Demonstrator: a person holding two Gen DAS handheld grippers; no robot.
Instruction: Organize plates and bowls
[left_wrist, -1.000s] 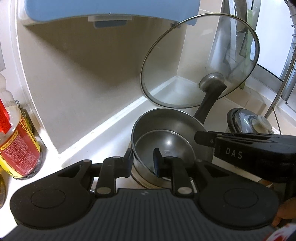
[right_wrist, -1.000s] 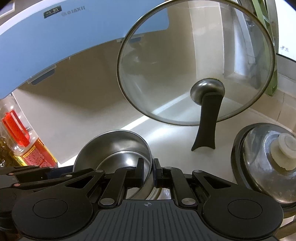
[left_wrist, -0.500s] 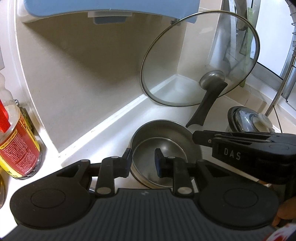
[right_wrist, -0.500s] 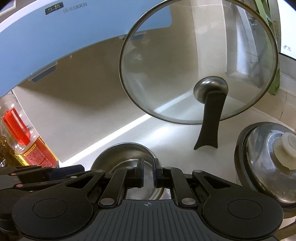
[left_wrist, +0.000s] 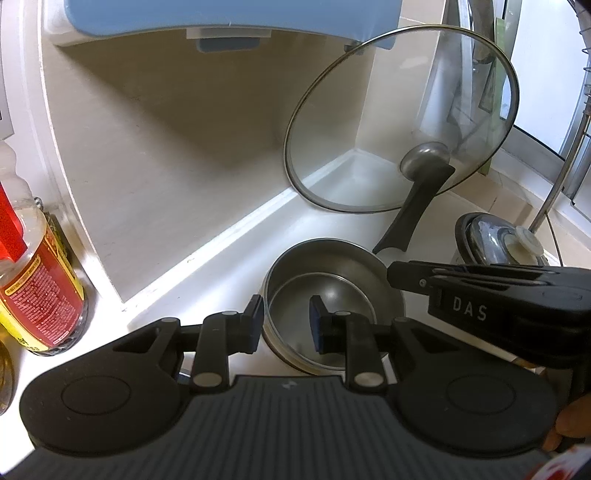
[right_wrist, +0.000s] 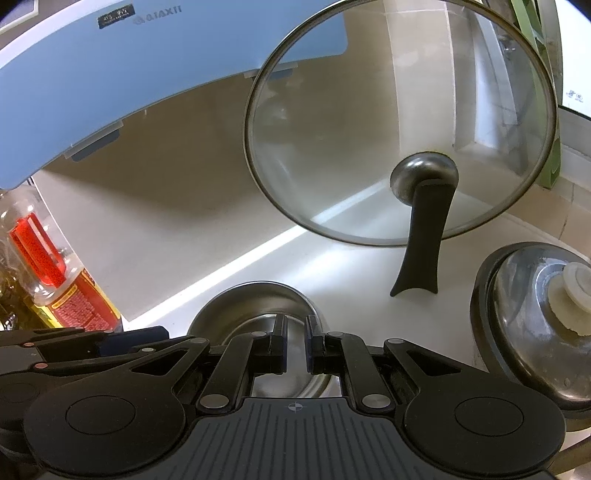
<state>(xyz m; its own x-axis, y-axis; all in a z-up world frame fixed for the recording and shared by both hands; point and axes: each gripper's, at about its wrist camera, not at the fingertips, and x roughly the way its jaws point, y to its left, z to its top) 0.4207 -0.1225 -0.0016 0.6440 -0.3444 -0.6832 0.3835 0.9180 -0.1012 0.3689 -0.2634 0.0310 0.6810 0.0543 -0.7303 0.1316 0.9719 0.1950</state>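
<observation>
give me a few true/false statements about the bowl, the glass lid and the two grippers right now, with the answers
1. The steel bowl sits on the white counter with a smaller bowl nested inside it. True.
2. The glass lid lies flat over the steel bowl. False: it stands tilted behind the bowl, propped on its black handle.
3. The left gripper has its jaws either side of the bowl's near-left rim, with a gap between them. True.
4. The right gripper is wide open. False: its jaws are nearly together, over the bowl's rim.
5. A red-labelled bottle stands to the right of the bowl. False: it stands to the left.
</observation>
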